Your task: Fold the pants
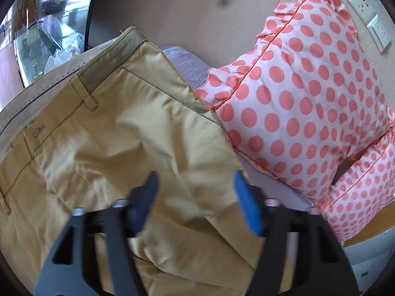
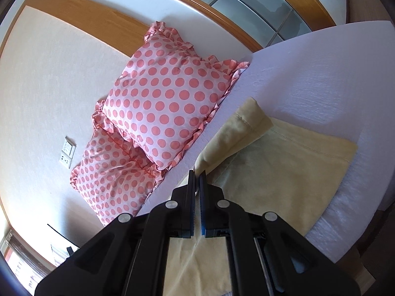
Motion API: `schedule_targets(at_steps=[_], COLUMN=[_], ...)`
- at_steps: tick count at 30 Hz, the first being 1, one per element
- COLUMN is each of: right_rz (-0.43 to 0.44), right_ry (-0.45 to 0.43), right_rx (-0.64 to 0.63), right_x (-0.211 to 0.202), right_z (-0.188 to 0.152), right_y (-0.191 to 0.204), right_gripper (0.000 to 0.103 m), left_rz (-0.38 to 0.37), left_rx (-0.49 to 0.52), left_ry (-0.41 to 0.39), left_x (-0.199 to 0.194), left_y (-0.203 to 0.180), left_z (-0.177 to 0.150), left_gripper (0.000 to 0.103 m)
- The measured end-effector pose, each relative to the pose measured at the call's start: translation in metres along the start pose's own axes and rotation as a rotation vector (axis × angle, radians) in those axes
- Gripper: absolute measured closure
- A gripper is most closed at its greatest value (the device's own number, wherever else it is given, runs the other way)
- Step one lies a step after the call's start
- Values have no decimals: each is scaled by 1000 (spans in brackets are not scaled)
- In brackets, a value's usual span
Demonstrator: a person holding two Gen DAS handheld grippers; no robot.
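Right now your tan cotton pants (image 1: pixel 103 133) lie spread on the pale lavender bed sheet (image 2: pixel 321 79), filling the space ahead of and under your left gripper (image 1: pixel 196 192). From that gripper you look up the garment to its ribbed elastic waistband (image 1: pixel 108 61) at the far end, with a belt loop and a slanted pocket seam just short of it. On the other side, the hemmed leg ends (image 2: pixel 284 148) lie ahead and to the right of your right gripper (image 2: pixel 197 182); one leg's edge is lifted off the flat layer and rises in a ridge from the fingertips toward its hem.

No container shows in either view.

Beyond the pants, two white pillows with coral polka dots and ruffled edges (image 2: pixel 170 103) are stacked against the cream wall, just beside the pants' long edge; they sit to the right of your left gripper and to the left of your right one. A white wall socket and switch plate (image 2: pixel 67 151) sits on the wall past the pillows. A wooden bed frame (image 2: pixel 103 17) runs behind them.

Your left gripper's blue-padded fingers (image 1: pixel 246 202) stand wide apart above the fabric with nothing between them; motion blur hides whether they touch the cloth. Your right gripper's jaws are pressed nearly together, pinching the raised edge of the pant leg.
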State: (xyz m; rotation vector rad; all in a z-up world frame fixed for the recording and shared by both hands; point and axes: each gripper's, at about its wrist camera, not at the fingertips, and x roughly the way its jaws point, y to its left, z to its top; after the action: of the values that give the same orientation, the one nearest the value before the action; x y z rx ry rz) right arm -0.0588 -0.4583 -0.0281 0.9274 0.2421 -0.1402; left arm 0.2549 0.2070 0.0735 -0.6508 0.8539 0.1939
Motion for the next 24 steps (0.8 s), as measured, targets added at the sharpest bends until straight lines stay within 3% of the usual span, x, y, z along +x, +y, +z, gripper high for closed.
schedule_targets(at_steps=[3,9,11,12,13,15,16,20,24], right_rz=[-13,-2,2,4,5,12,15,32,46], right_ry=[4,19,19,20,20,21,21,5,-33], right_rx=[1,23,19,19,20,23,22,15,3], right_x=[-1,-4,-5,-5,-4,-3,-3,-6,-18], right_z=[-4,-6,-6,-6,-6,-5,-5,0,9], right_y=[-5,-14,-14,-15,-15,-16,-16,-14,-12], right_gripper=[100,100,100,100,100,100,100,100,100], left_rz=[42,438,529,551,547,470,429,218,23], left_rx=[63,136,145,153,163,169,169,157,97], left_ry=[-58,-5,13,26,37,60,47,-85,-171], left_x=[-2,58,75,80,84,81,72,-7,-103], left_y=[-31,-60,-65,-63,-64,-60,-57,-24,49], left_z=[4,26,30,30,30,28,26,5,-53], left_gripper=[24,22,22,29,38,82,90,93,92])
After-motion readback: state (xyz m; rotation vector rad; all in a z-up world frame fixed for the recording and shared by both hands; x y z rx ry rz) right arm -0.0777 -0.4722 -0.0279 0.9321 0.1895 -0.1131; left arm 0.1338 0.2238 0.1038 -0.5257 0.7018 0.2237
